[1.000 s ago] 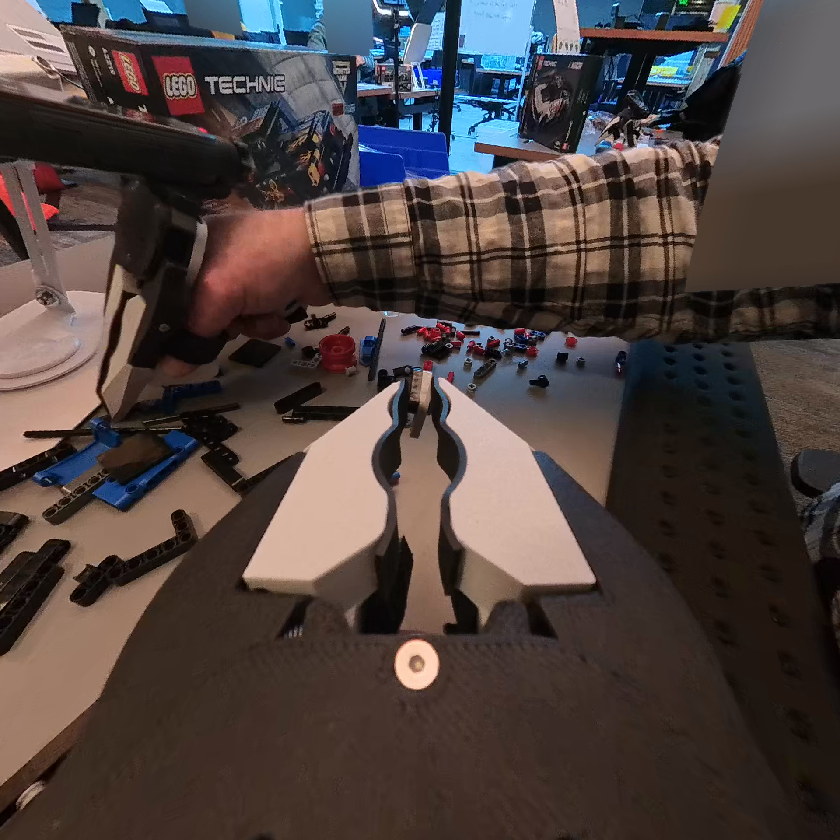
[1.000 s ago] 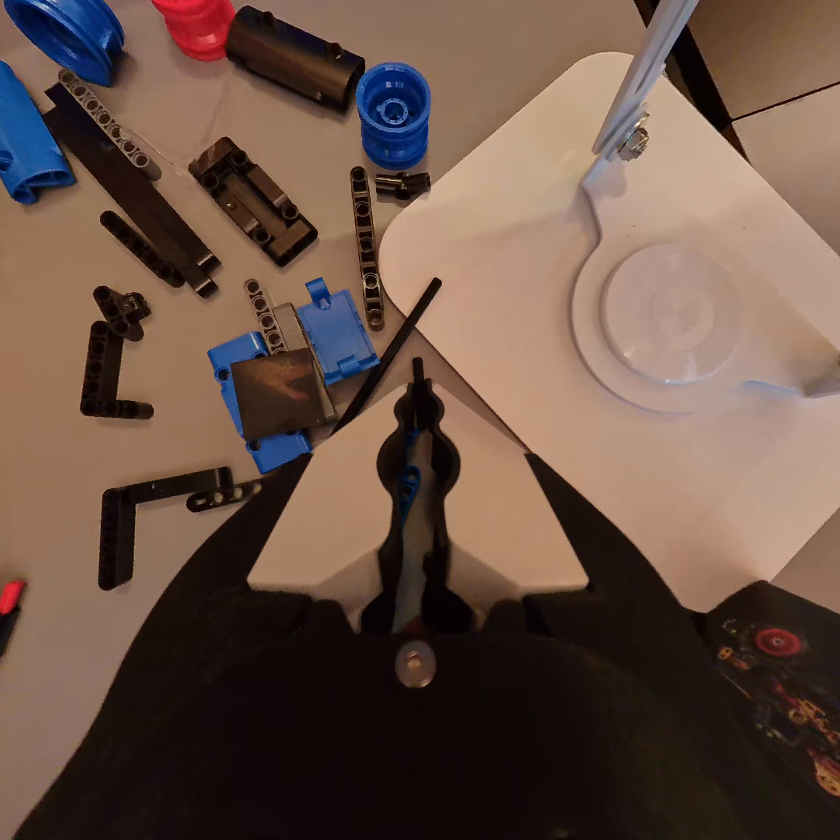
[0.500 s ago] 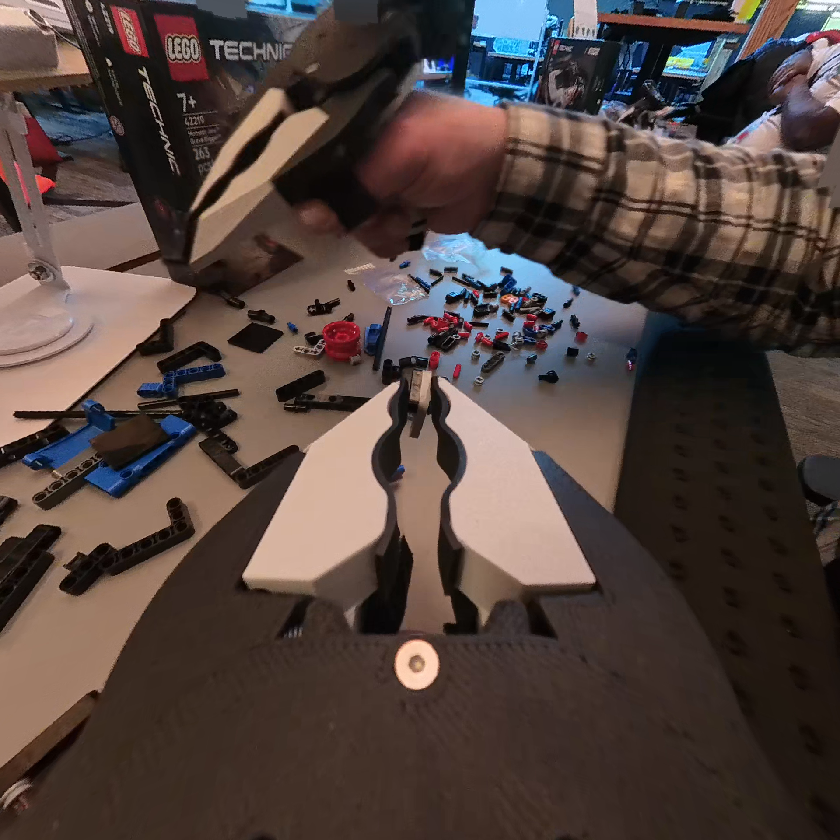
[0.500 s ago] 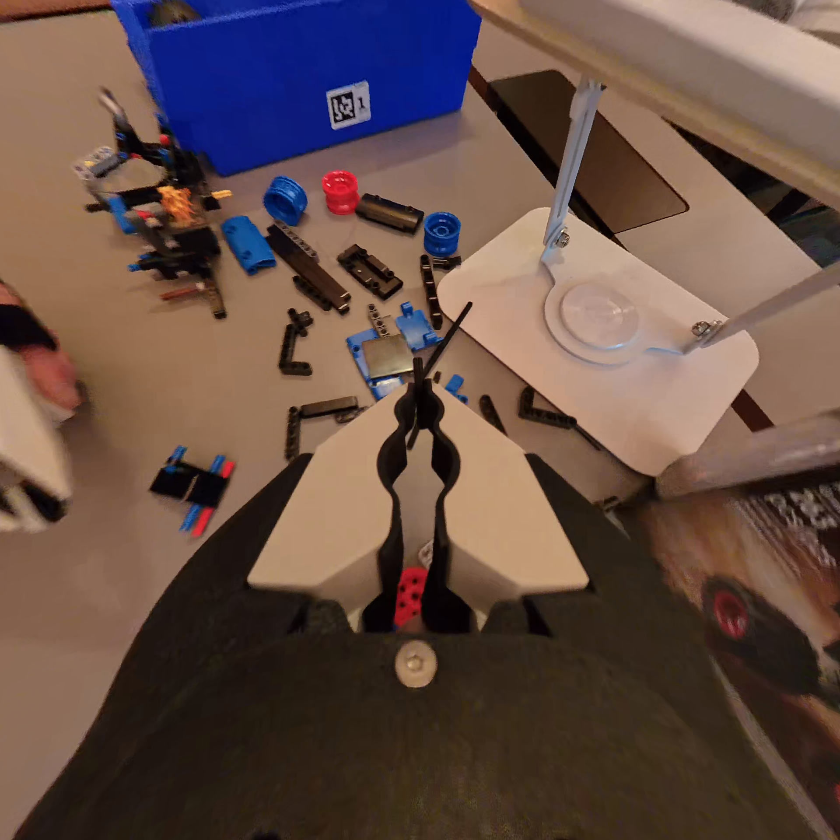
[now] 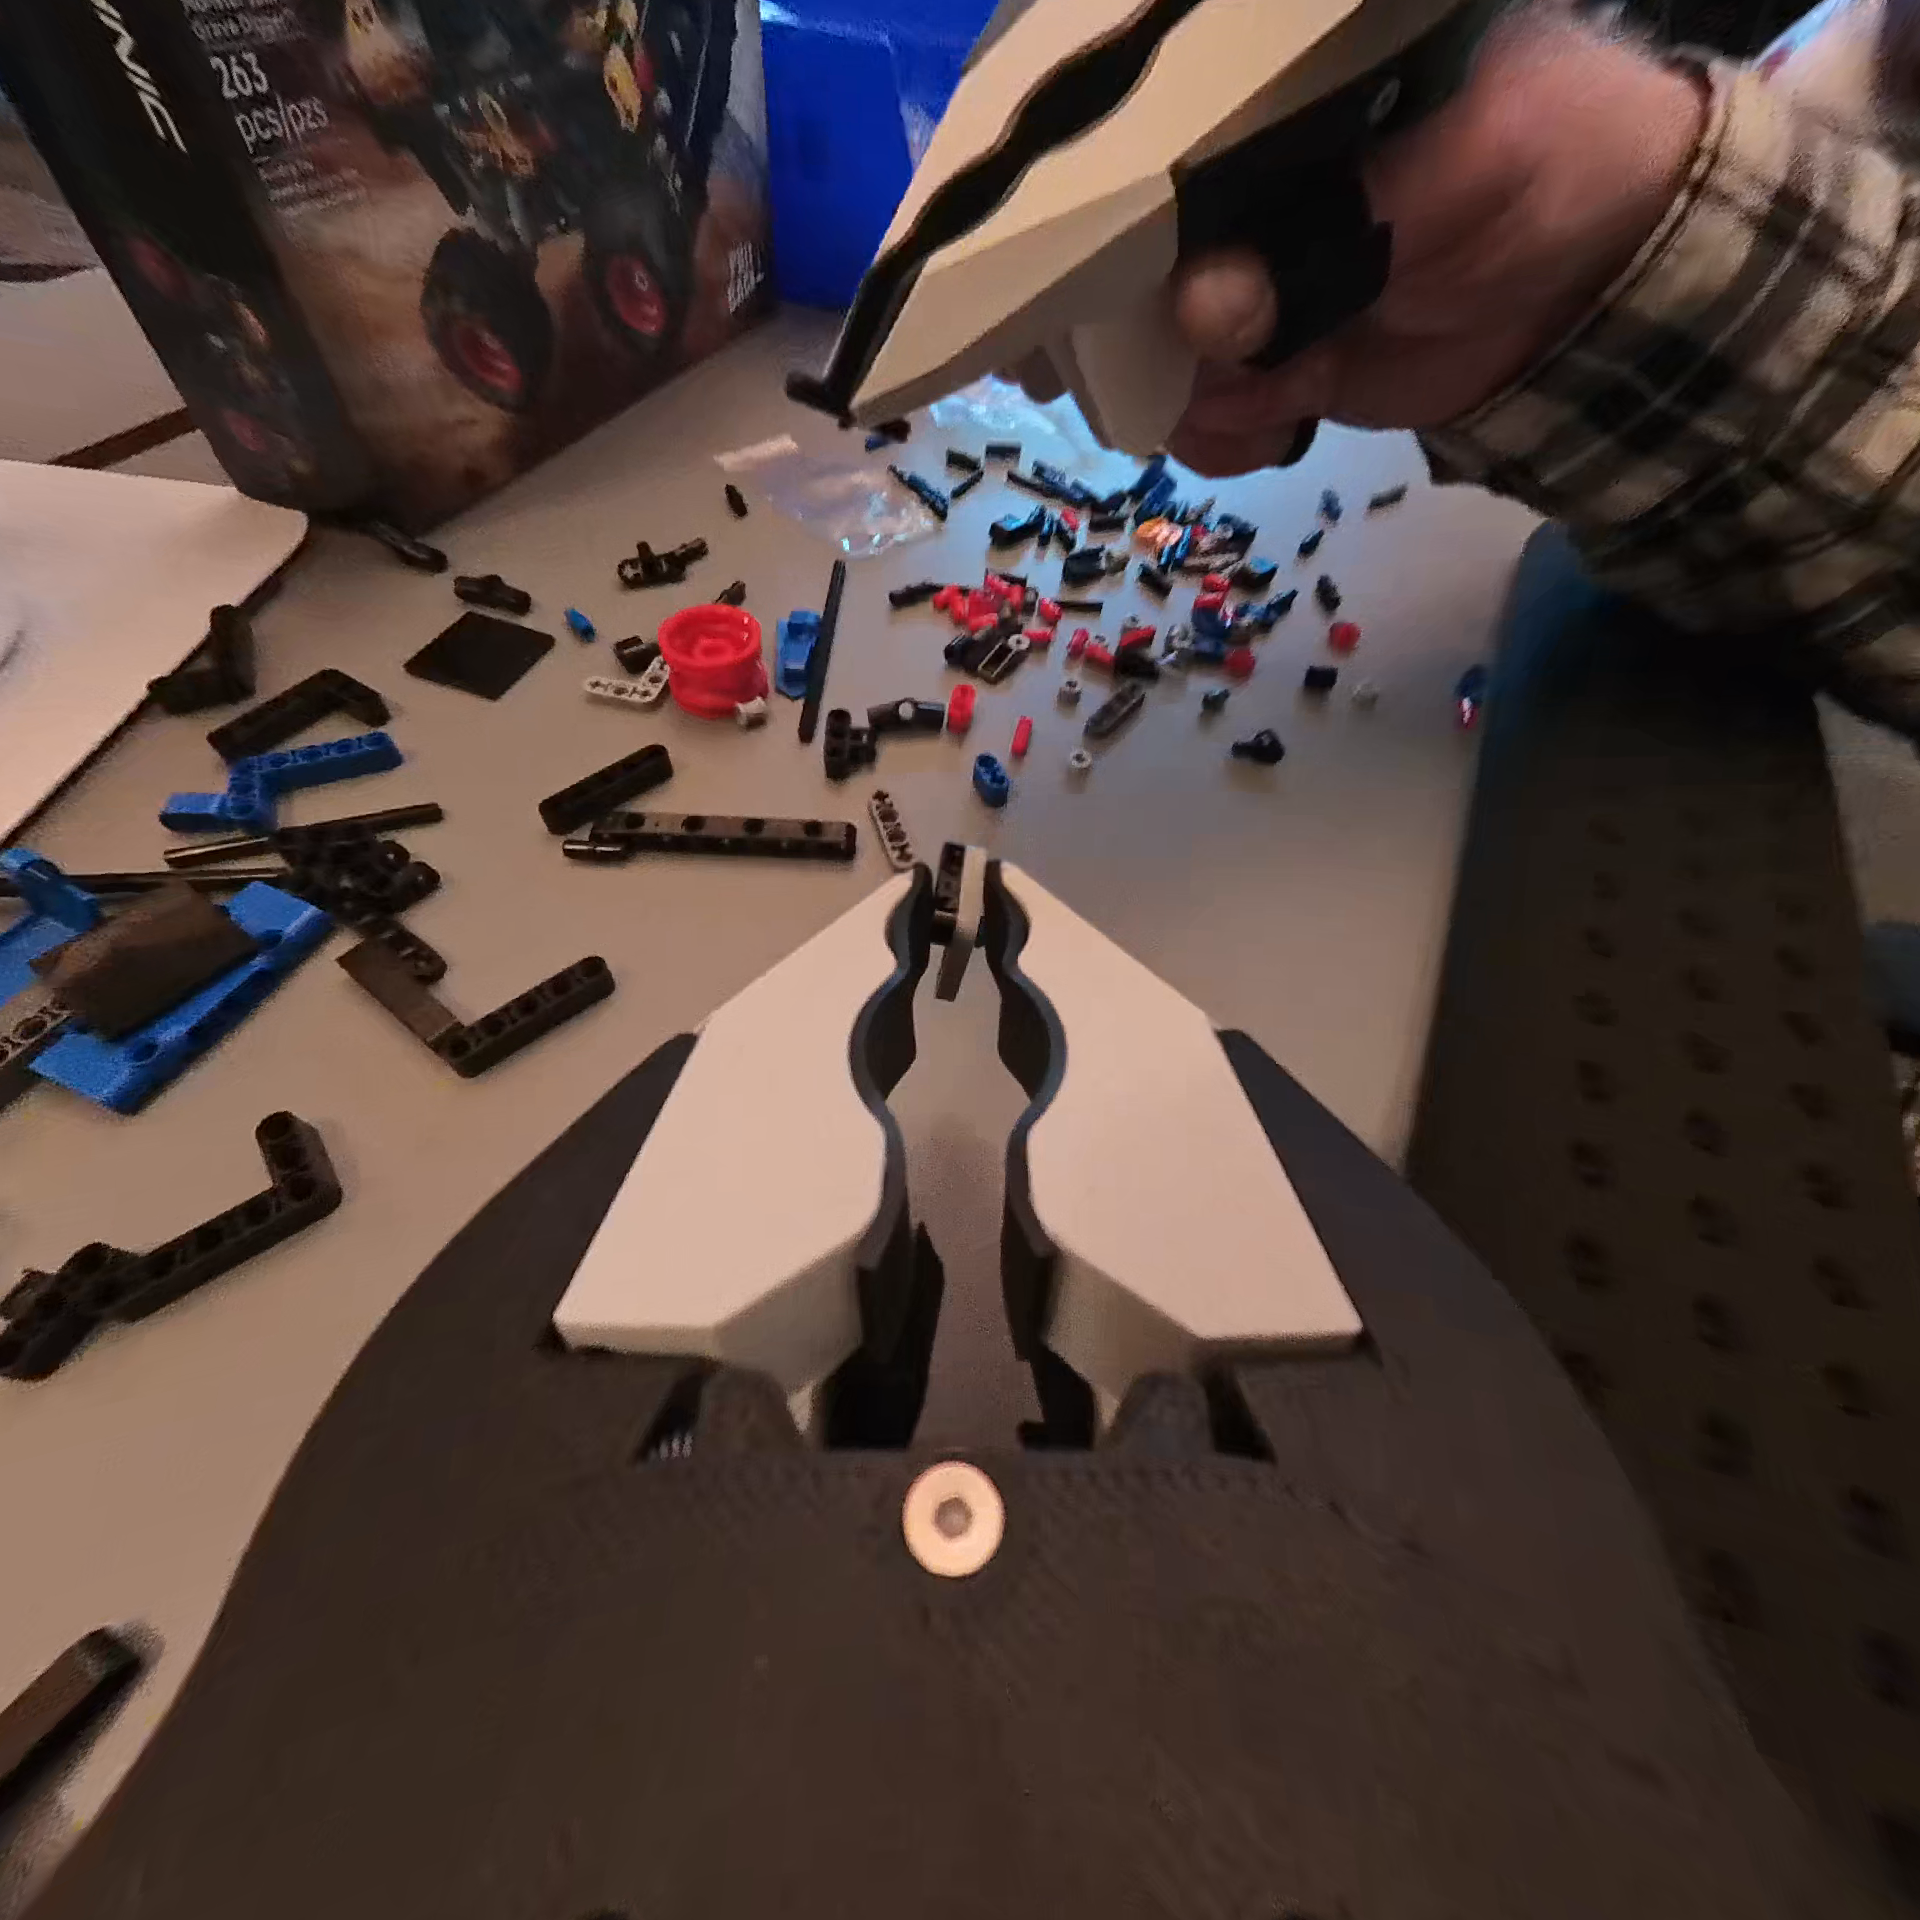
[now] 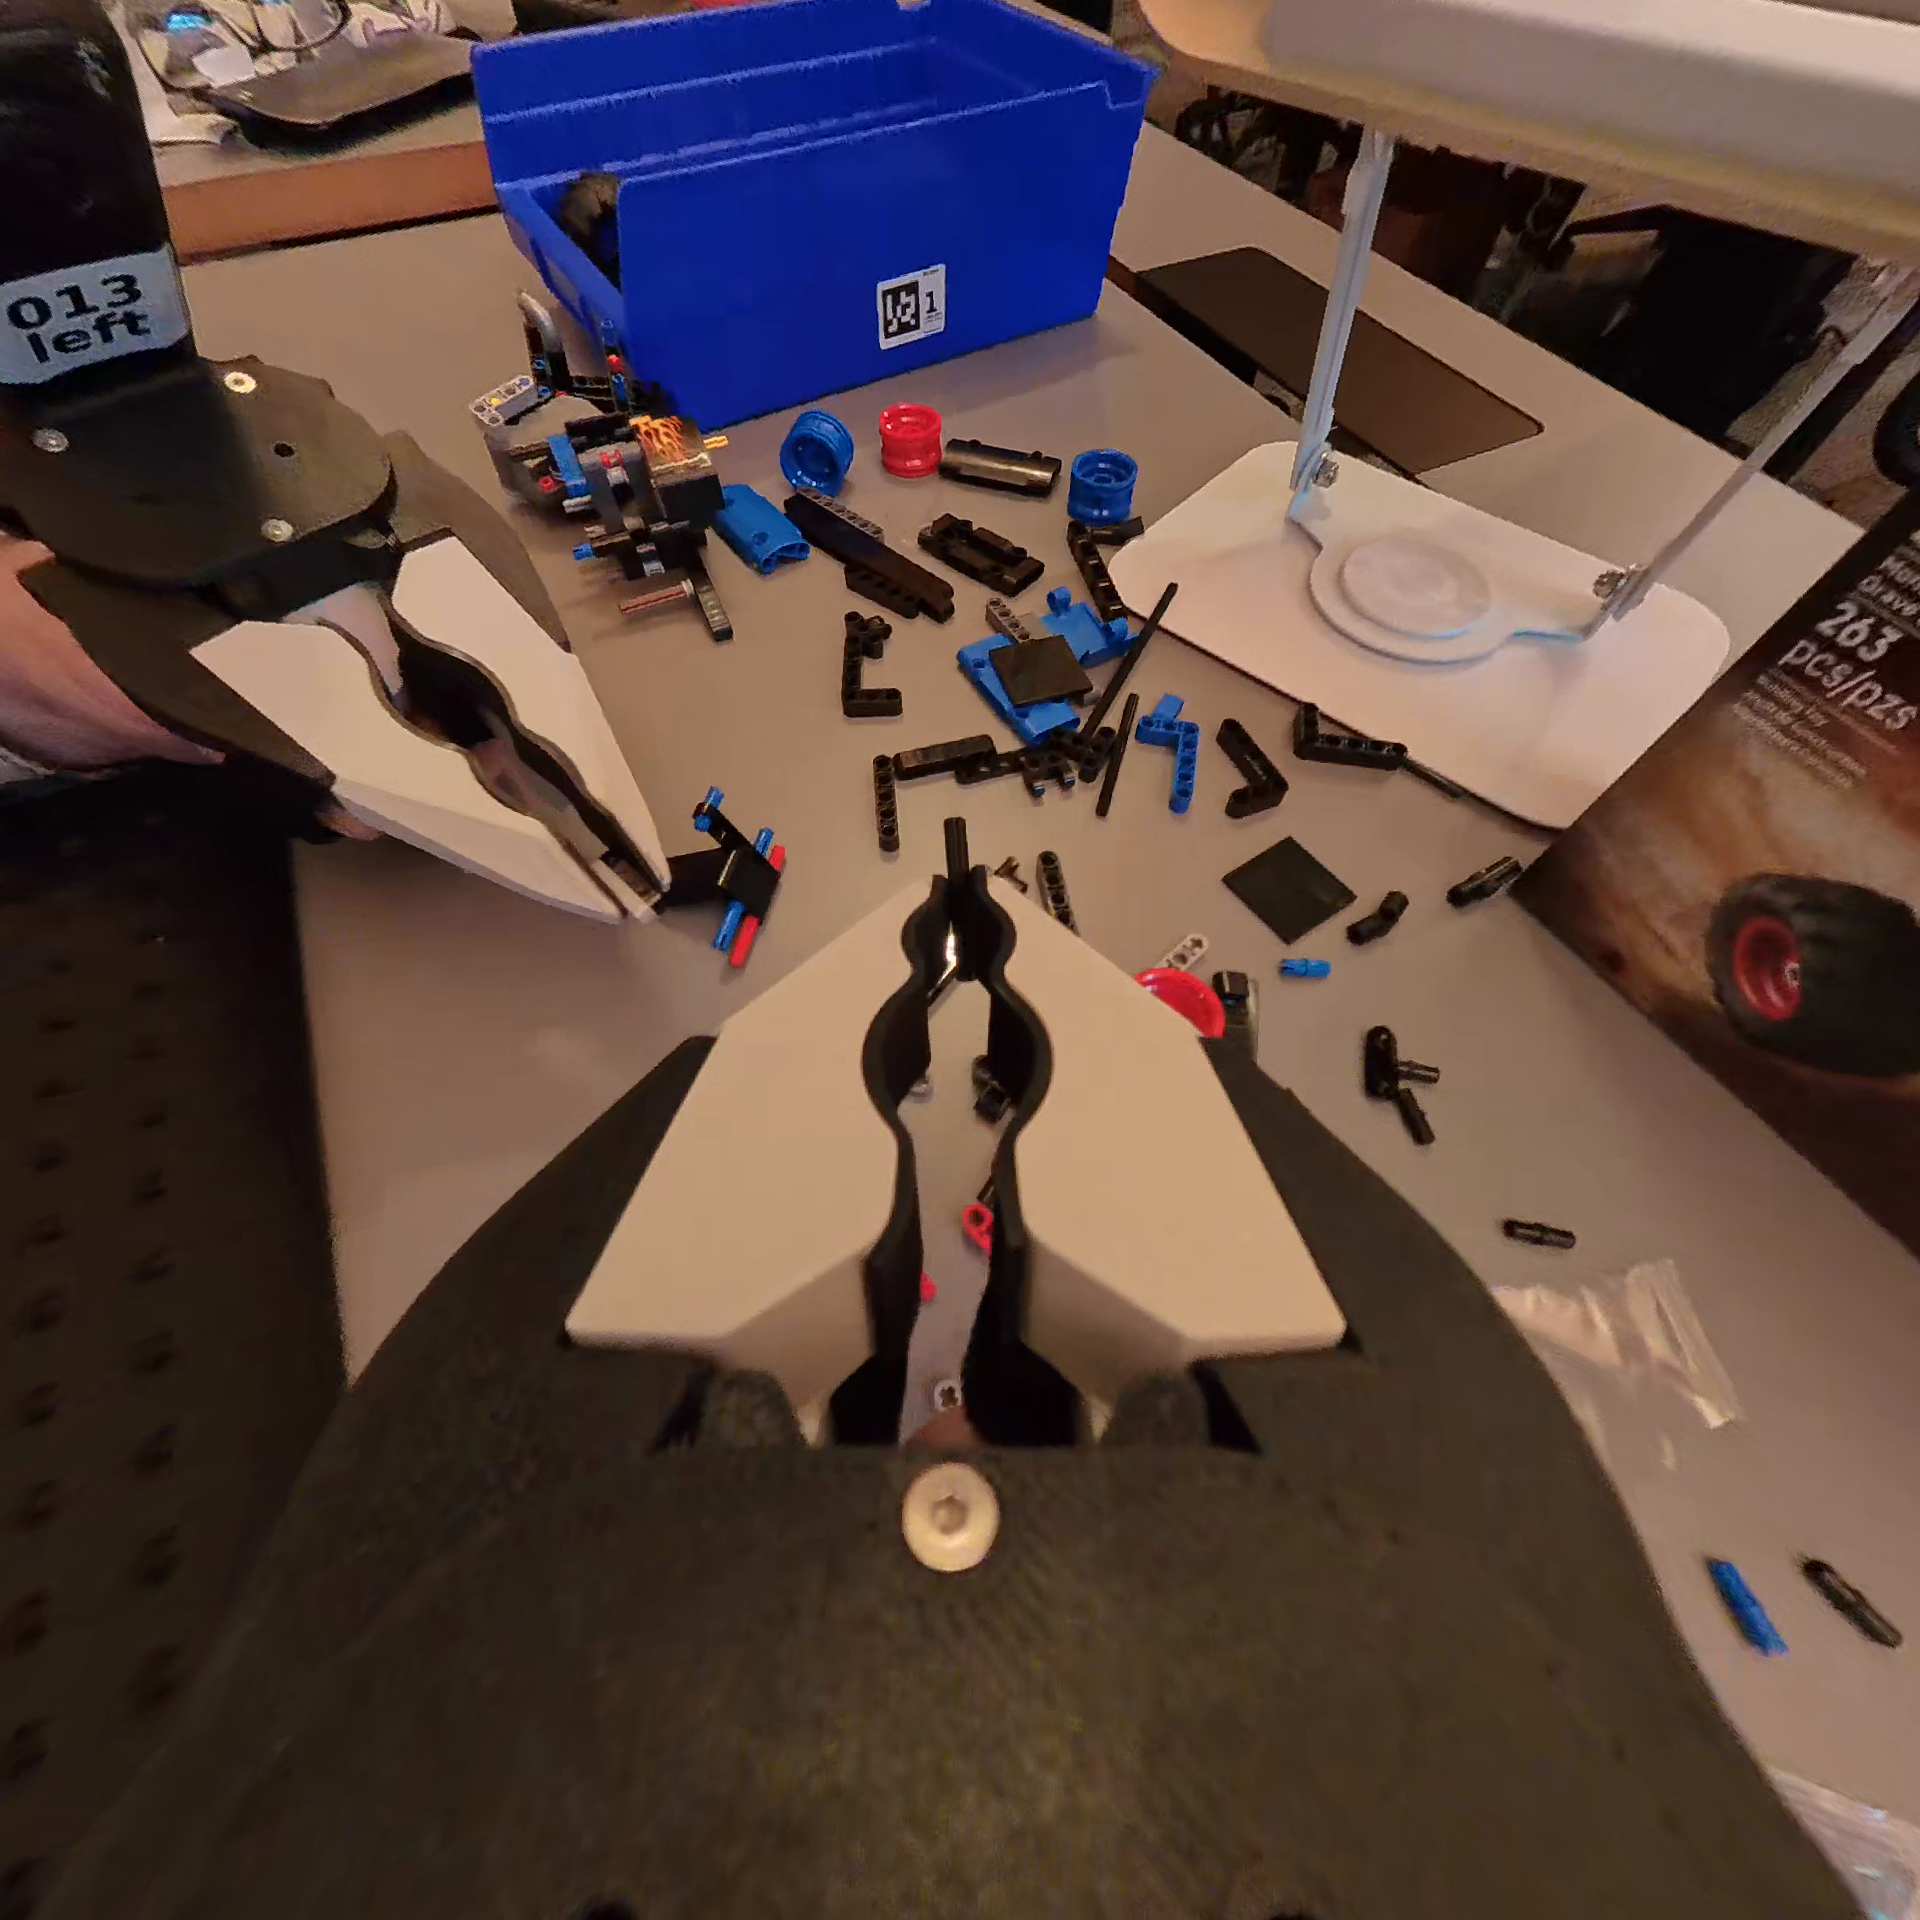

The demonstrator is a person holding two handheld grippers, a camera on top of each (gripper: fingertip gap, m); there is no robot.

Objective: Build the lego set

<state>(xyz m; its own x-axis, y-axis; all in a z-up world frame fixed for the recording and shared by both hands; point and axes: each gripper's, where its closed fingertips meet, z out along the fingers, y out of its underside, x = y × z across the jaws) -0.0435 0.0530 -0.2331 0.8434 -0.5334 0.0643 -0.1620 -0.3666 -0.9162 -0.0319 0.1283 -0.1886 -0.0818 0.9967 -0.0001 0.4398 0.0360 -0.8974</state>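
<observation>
At ten o'clock from the right hand-held gripper [image 6: 958, 896], clamped on a black axle [image 6: 954, 844] pointing forward, a small subassembly [image 6: 732, 878] is pinched by the left hand-held gripper [image 6: 636, 883].

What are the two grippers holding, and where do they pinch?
The right gripper pinches a thin black axle near one end, its tip poking out. The left gripper pinches a small black assembly with blue and red pins by its edge.
</observation>
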